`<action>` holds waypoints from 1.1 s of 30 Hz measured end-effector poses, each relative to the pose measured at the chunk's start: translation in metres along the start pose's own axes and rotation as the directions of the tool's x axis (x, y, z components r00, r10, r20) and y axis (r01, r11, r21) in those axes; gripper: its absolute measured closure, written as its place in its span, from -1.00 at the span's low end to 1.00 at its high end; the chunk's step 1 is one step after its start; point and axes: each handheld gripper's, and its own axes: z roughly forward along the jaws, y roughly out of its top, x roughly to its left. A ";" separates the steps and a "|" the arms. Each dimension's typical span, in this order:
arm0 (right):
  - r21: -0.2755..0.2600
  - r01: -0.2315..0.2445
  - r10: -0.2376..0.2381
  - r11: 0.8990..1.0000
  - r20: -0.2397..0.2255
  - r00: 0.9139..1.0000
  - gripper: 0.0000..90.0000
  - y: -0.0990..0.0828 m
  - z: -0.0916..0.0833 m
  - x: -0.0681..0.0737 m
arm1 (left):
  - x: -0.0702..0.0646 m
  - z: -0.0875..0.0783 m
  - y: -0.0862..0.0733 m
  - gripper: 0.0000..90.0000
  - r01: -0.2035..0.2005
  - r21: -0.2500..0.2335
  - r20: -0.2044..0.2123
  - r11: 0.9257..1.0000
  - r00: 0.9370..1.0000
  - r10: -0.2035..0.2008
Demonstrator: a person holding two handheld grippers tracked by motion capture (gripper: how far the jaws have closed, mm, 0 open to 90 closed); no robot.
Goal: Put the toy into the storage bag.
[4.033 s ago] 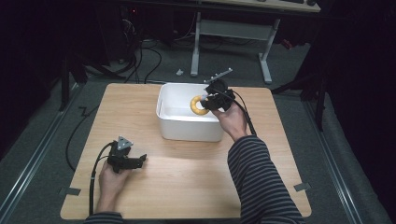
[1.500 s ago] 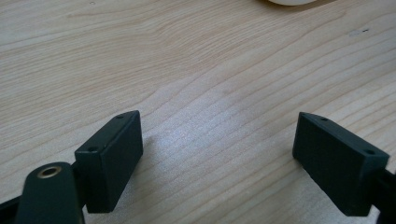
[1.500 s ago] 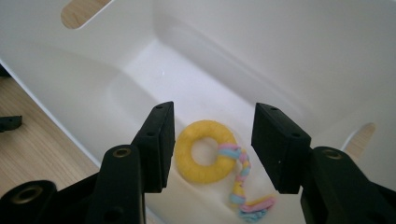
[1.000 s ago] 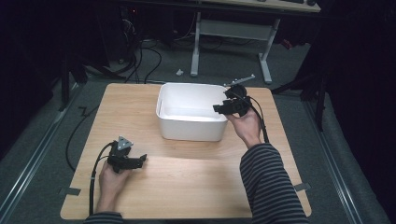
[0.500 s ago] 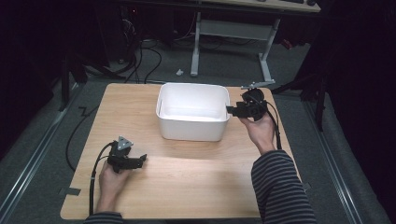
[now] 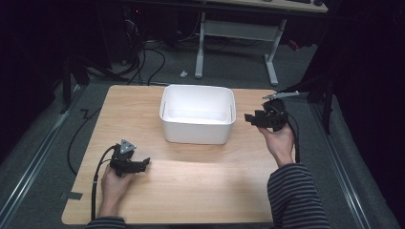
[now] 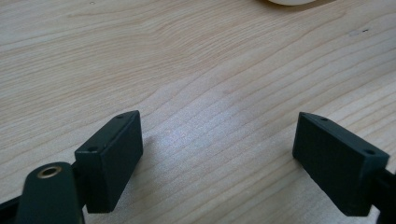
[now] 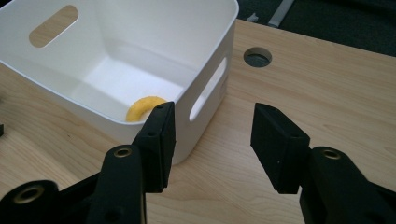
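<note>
One yellow ring (image 8: 144, 108) lies inside the white bin (image 8: 154, 37).

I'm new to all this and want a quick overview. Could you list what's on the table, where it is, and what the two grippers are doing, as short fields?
table: light wood
bin: white, with handle slots, at the table's middle back
ring: yellow, lying on the bin's floor
left gripper: low over bare wood at the front left, jaws open, nothing between them
right gripper: beside the bin's right end, jaws apart, nothing between them
hole: round, in the tabletop beyond the bin
</note>
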 end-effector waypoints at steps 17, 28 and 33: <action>-0.006 -0.051 0.051 0.999 0.044 0.998 0.12 -0.040 -0.017 -0.021 | 0.000 0.000 0.000 -0.64 0.000 0.000 -0.001 1.000 1.000 0.000; 0.009 -0.067 0.066 0.998 0.072 0.995 0.11 -0.063 -0.015 -0.026 | 0.000 0.000 0.000 -0.64 0.000 0.000 -0.001 1.000 1.000 0.000; 0.005 -0.053 0.053 0.999 0.072 0.996 0.11 -0.068 -0.011 -0.019 | 0.000 0.000 0.000 -0.64 0.000 0.000 -0.001 1.000 1.000 0.000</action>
